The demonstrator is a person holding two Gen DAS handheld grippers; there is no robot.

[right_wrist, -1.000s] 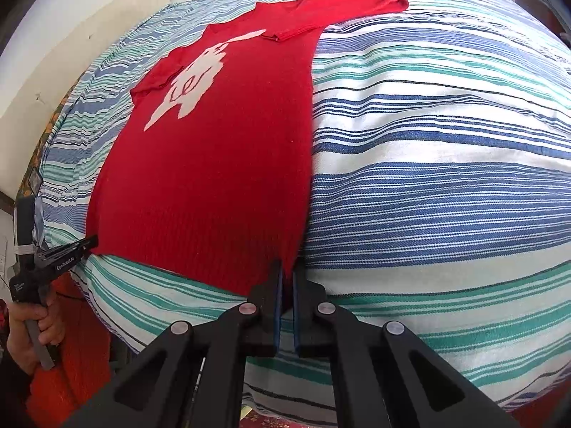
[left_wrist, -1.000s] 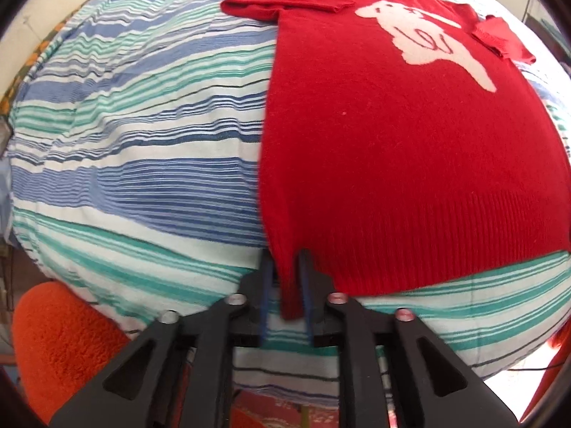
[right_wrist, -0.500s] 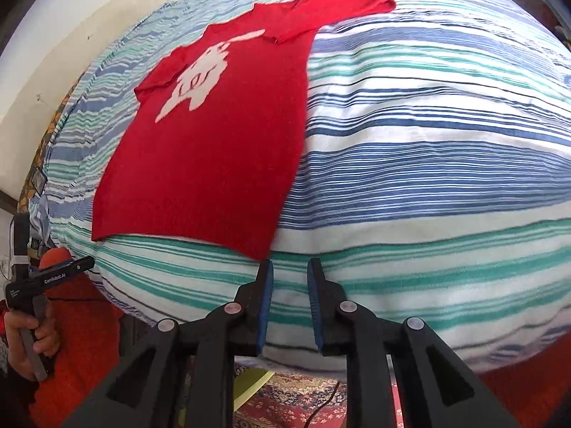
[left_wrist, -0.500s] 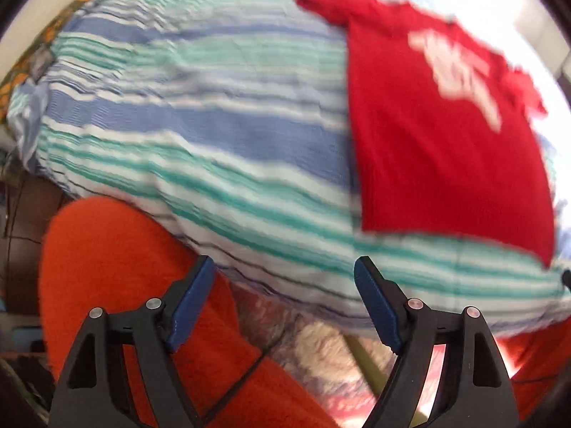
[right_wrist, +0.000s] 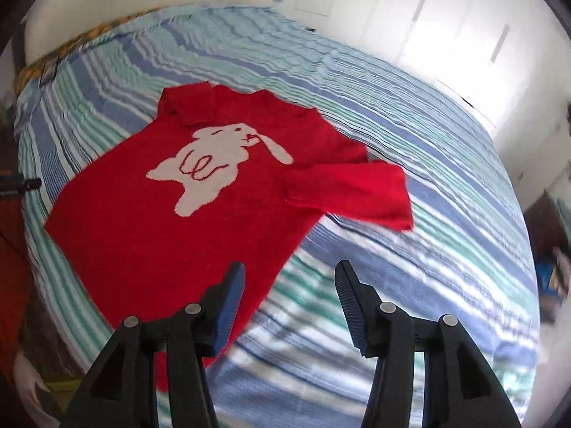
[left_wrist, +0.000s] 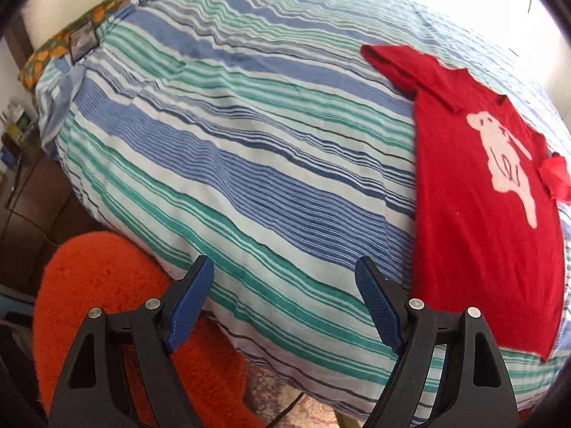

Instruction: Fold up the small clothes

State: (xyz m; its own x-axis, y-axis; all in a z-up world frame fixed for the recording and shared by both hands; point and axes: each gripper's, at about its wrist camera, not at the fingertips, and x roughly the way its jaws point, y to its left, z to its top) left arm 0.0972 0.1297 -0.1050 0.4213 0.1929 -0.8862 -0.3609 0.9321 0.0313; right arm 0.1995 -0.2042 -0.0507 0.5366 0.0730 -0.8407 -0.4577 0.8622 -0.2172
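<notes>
A small red sweater [right_wrist: 200,214] with a white animal on the chest lies flat, face up, on the striped bed. In the left wrist view it [left_wrist: 485,192] lies at the right, hem toward me. My left gripper [left_wrist: 285,299] is open and empty, over the bed's near edge, left of the sweater's hem. My right gripper [right_wrist: 289,303] is open and empty, above the sweater's lower right corner; its left finger [right_wrist: 228,306] overlaps the red cloth. One sleeve [right_wrist: 357,189] lies out to the right.
The bed [left_wrist: 232,142] has a blue, green and white striped cover. An orange fuzzy thing [left_wrist: 107,285] sits below the bed's near edge. An orange-patterned pillow [left_wrist: 107,7] lies at the far left. White walls and doors [right_wrist: 428,18] stand behind the bed.
Both grippers let go of the sweater's hem corners and opened wide. The left gripper swung left and drew back; the right gripper rose above the sweater.
</notes>
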